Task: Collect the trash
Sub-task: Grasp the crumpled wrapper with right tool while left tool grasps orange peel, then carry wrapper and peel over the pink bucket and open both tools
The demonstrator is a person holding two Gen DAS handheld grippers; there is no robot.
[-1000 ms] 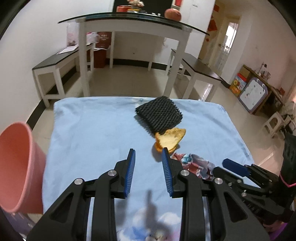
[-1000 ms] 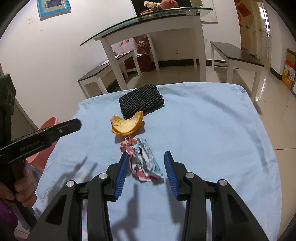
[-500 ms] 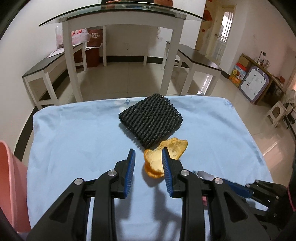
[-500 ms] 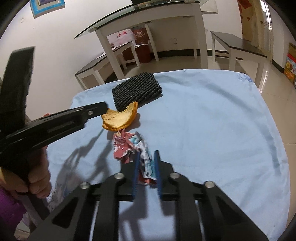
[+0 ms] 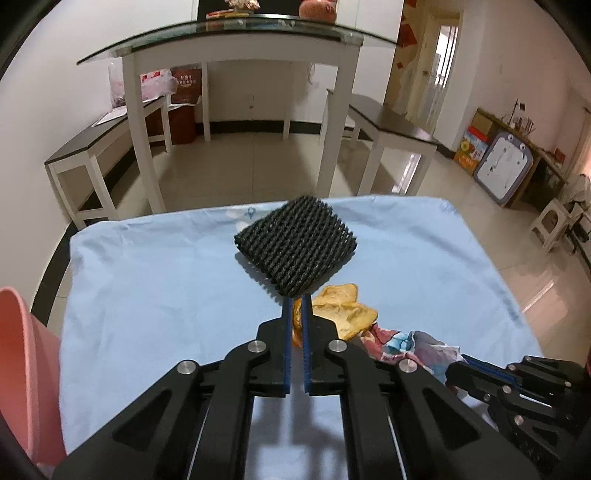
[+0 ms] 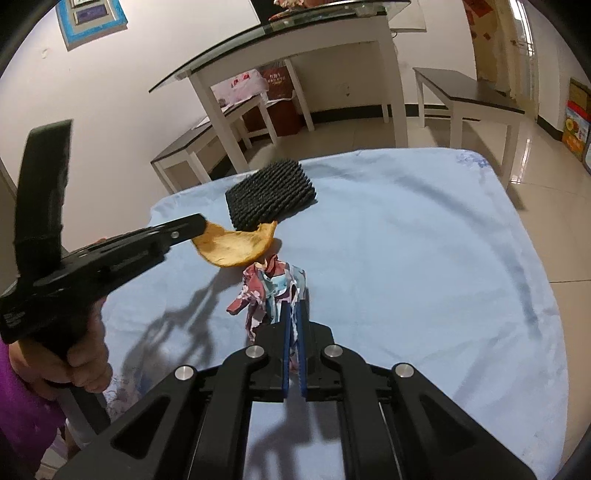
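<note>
Left wrist view: our left claw (image 5: 297, 308) pinches the orange peel (image 5: 343, 314); right claw (image 6: 293, 314) clamps the crumpled wrapper (image 6: 267, 291), ready for the pink bin (image 5: 22, 369).

Walls: we see plain white walls (image 5: 74, 66), with a blue-framed picture (image 6: 94, 22) in the upper left of the right view.
Floor: we see glossy pale tiles (image 5: 236, 173) catching light.
Furniture: we see a glass-topped white table (image 5: 236, 40) at top centre, flanked by dark-topped benches (image 5: 391, 123).
Doorway: we see brightness at upper right (image 5: 439, 59).
</note>
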